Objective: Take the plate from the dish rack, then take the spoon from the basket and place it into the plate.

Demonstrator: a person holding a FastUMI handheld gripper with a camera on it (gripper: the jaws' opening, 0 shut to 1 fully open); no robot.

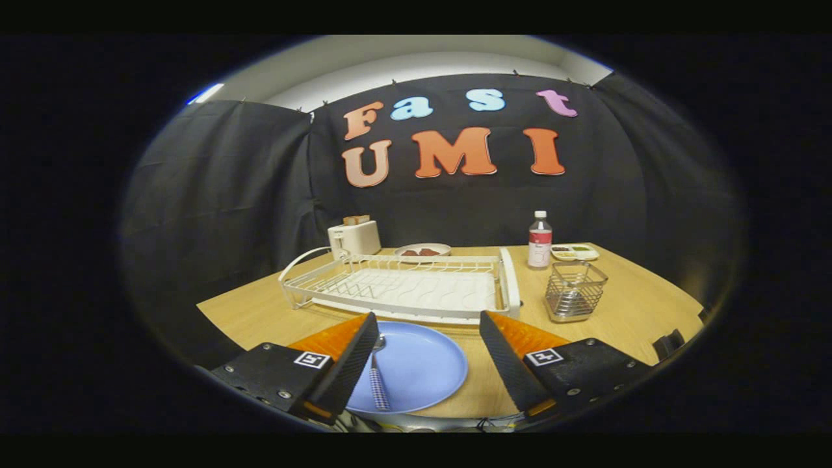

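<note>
Both steps look finished: the blue plate point(422, 367) sits on the counter point(637, 312) in front of the dish rack point(403, 286), with the spoon point(377, 380) lying in it. The tongs point(429, 354) stand wide apart, holding nothing. The wire basket point(575, 291) stands right of the rack.

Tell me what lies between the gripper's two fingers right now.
In the gripper view, the blue plate lies on the table between the open gripper fingers, with the spoon resting in it beside the left finger. Neither finger touches them.
</note>
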